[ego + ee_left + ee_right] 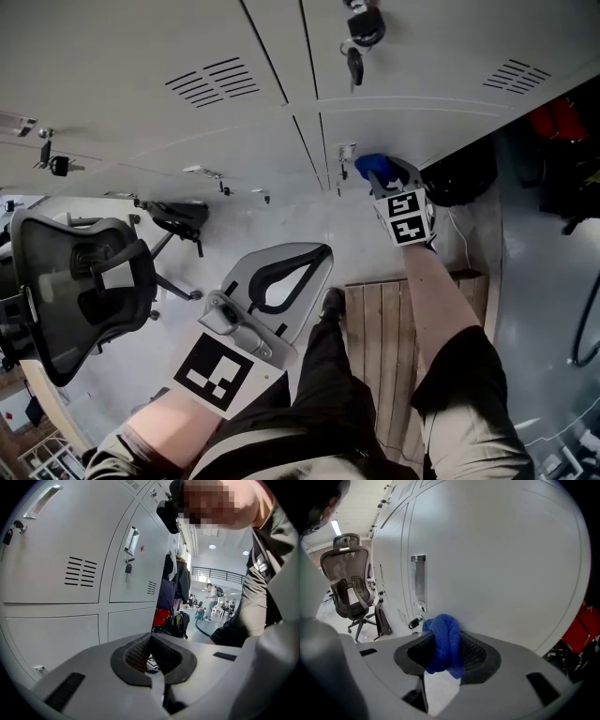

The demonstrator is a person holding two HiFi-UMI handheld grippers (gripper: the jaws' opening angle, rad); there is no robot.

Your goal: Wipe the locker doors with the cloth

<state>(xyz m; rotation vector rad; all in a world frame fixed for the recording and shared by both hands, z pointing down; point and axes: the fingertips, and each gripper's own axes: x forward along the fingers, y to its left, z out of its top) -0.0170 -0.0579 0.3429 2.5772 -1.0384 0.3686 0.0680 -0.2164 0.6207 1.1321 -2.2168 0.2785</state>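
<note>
Right gripper (pixel 446 654), jaws clamped on the blue cloth (pixel 444 637), at the locker door (pixel 501 564) just right of its handle (pixel 419 581), centre frame. Best practice: press the cloth flat and overlap the strokes, skirting the handle. Left gripper (pixel 151 663), lower frame: jaws together, empty.

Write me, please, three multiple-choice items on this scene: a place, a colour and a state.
1. Where is the cloth? A. In a bucket. B. In the right gripper, by a locker door. C. On a table.
2. What colour is the cloth? A. Red. B. Green. C. Blue.
3. What state is the left gripper in? A. Shut, empty. B. Shut on the cloth. C. Wide open.
Answers: 1 B, pinched there in the right gripper view; 2 C, plainly blue; 3 A, its fingers meet on nothing.
</note>
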